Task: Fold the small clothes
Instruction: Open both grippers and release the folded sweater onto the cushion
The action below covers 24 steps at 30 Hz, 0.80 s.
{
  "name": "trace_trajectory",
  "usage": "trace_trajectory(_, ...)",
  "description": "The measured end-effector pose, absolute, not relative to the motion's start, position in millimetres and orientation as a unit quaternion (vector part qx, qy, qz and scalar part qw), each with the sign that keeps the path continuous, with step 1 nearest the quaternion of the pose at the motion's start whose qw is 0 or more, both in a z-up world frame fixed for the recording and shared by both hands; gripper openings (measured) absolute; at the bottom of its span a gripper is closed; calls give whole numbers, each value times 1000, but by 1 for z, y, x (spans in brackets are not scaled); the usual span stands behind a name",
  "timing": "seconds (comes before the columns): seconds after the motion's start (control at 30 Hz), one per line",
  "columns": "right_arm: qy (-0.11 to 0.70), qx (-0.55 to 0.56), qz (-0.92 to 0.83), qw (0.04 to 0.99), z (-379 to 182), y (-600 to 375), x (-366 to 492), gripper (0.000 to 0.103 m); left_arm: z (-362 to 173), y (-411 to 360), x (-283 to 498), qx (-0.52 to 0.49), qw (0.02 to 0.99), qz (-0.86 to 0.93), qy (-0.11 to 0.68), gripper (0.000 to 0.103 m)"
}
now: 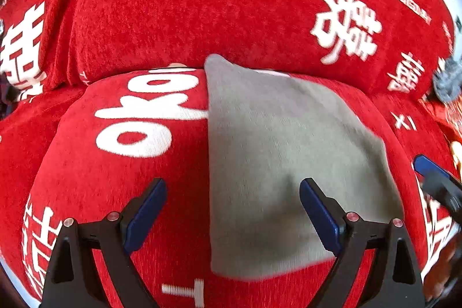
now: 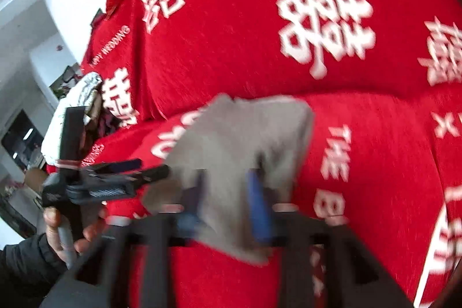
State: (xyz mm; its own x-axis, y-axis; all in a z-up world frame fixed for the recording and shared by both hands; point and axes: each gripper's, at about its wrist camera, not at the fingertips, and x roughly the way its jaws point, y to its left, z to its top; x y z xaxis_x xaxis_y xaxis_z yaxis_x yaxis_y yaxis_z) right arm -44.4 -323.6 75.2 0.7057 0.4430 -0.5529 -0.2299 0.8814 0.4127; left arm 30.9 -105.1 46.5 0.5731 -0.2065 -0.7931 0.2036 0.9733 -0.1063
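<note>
— Hovering over the red sofa cover (image 1: 245, 5), the left gripper (image 1: 232, 210) is gaping wide, holding nothing; the grey cloth (image 1: 283, 163) is lying under its right finger.

— And the right gripper (image 2: 228, 198)?

— It is blurring at six o'clock, fingers either side of the cloth's edge; grip impossible to judge. Only this view is showing the person's hand (image 2: 62, 233) at eight o'clock.

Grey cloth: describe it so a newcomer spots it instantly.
Find the red sofa cover printed with white characters. On its seat cushion lies the grey cloth, a small flat folded piece. It is the only plain, unprinted fabric there.
</note>
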Motion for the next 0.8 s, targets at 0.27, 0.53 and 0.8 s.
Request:
trace_trajectory(0.27,412,129,154,889,39,-297,30,50,21,-101,64,-1,875,-82,478,95)
trace_trajectory(0.53,411,146,143,888,29,-311,26,41,23,-107,59,35,884,-72,460,101)
trace_trajectory(0.8,351,94,138,921,75,-284,9,73,41,-115,46,49,896,-93,433,101)
